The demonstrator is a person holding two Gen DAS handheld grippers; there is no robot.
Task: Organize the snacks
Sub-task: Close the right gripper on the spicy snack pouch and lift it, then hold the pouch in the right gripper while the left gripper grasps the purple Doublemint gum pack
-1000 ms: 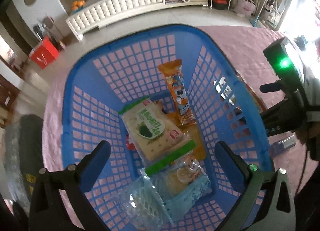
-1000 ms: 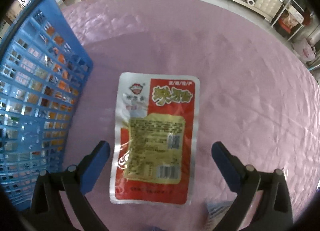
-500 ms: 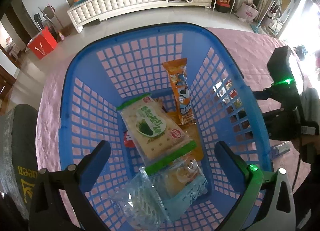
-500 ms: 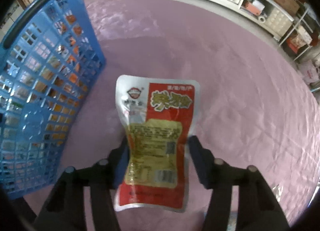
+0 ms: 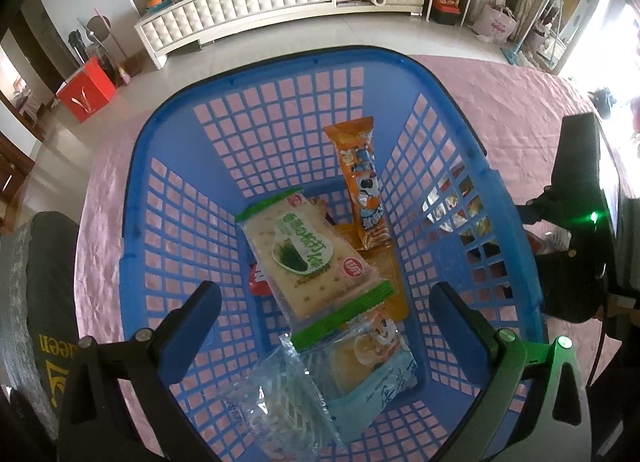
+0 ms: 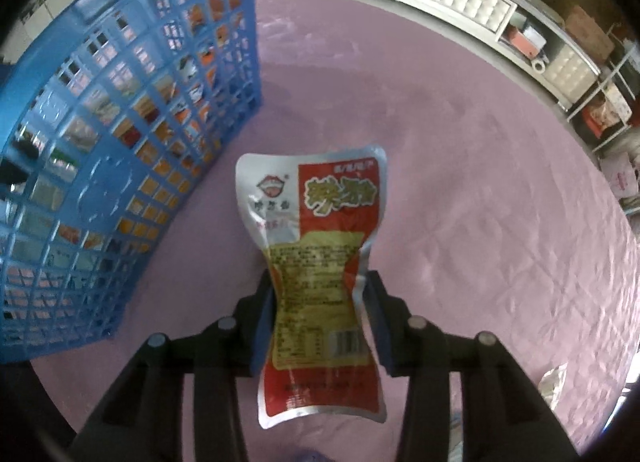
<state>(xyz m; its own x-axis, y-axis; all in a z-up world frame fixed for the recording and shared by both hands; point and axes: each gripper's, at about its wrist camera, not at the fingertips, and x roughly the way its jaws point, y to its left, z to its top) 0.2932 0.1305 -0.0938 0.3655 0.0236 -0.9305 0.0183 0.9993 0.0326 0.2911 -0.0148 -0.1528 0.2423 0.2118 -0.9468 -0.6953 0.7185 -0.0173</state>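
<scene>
The right tongs are pinched on the waist of a red and silver foil snack pouch with a yellow label panel, so that the pouch is squeezed narrow between the blue pads and flares out above and below them; it is lifted clear of the pink quilted cloth covering the bench. Just to the left of the pouch stands the blue plastic lattice basket, its side wall close to the pouch but apart from it. The left tongs are spread wide with nothing between them, hanging over the near end of the same basket. Inside it lie a green-edged clear packet of pale crackers, an orange cartoon-printed snack bar wrapper leaning against the far right wall, a light blue packet with a round cake showing, and a crumpled clear plastic packet nearest the left tongs. A small silver wrapper lies on the cloth at the right.
</scene>
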